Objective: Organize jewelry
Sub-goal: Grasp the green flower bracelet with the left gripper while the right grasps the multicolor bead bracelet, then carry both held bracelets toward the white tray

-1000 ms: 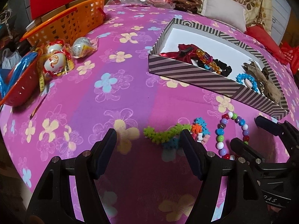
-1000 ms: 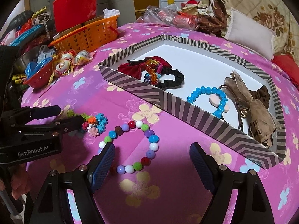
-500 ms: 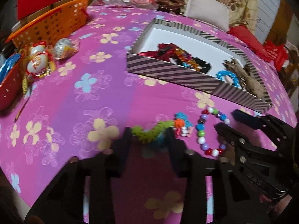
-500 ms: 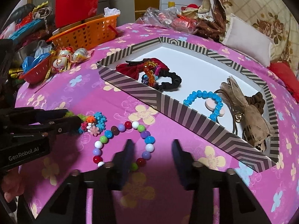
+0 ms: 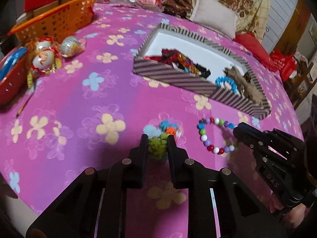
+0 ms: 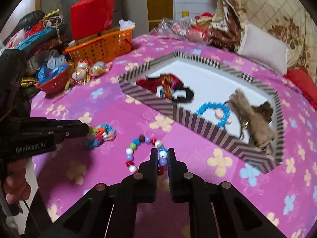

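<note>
**Two bracelets pinched, box waiting**

The bead bracelet (image 6: 145,151) lies on the flowered cloth (image 5: 69,99), and the right gripper (image 6: 162,154) has its fingers drawn together on the near side of the ring, with a few beads caught between the tips. The flower-piece bracelet (image 5: 162,138) sits just to the left of it; the left gripper (image 5: 158,141) has its fingers clamped on the green end, while the blue and orange end trails beyond the tips (in the right wrist view that end looks blurred, so whether it has left the cloth I cannot tell).

Ahead of both pairs of fingers, and somewhat to the right, stands the striped box (image 5: 178,79). Already in it are a red and black hair tie (image 6: 170,89) toward its left end, a blue bead bracelet (image 6: 218,111) in the middle, and a brown fabric bow (image 6: 251,117) at the right end. A good part of its white floor is bare.

By my judgement the task is well along: three pieces are stowed and these two seem the last loose ones, each gripped but not yet carried over the wall.

Far to the left of the fingers are an orange basket (image 5: 59,17), a red bowl (image 5: 10,83) and some wrapped eggs (image 5: 45,55), none of them jewelry as far as I can see.
</note>
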Motion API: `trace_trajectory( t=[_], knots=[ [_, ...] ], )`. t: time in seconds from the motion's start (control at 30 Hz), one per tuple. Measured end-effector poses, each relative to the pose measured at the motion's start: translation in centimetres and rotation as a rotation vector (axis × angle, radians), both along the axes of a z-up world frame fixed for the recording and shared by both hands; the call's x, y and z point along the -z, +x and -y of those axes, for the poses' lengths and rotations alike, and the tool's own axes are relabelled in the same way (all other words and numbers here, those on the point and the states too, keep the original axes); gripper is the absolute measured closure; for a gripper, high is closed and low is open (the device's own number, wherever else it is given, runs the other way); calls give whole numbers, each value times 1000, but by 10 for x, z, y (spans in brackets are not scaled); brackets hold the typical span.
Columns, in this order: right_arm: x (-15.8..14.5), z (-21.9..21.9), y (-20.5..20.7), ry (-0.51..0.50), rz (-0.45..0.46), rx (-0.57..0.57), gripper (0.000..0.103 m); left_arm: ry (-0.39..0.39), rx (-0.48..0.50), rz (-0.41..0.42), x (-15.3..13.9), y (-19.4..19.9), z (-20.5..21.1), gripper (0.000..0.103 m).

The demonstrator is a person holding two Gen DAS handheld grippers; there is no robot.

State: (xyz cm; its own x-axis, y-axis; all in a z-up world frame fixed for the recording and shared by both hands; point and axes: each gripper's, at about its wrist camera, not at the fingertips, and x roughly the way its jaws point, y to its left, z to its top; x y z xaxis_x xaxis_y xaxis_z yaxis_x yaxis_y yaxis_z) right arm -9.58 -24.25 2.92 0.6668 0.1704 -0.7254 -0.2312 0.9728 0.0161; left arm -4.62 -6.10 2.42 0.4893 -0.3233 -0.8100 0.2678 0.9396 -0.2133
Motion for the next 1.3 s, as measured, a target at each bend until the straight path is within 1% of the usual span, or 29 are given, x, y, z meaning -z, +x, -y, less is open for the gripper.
trace_trajectory(
  t=[0.2, 0.33, 0.7, 0.9, 1.07, 1.3],
  knots=[
    [-29, 3, -11, 27, 50, 3, 94, -11, -20, 44, -30, -8, -8, 86],
    [-44, 1, -20, 24, 82, 2, 94, -9, -22, 65, -46, -15, -7, 86],
    [-67, 4, -39, 31, 126, 6, 94, -5, -23, 108, -80, -26, 1, 85],
    [-72, 7, -44, 31, 137, 12, 94, 14, -16, 123, -87, -30, 11, 86],
    [-73, 13, -44, 31, 135, 22, 94, 43, -8, 135, -87, -31, 21, 85],
    [-72, 19, -41, 28, 128, 32, 94, 58, -4, 135, -85, -25, 31, 86]
  ],
)
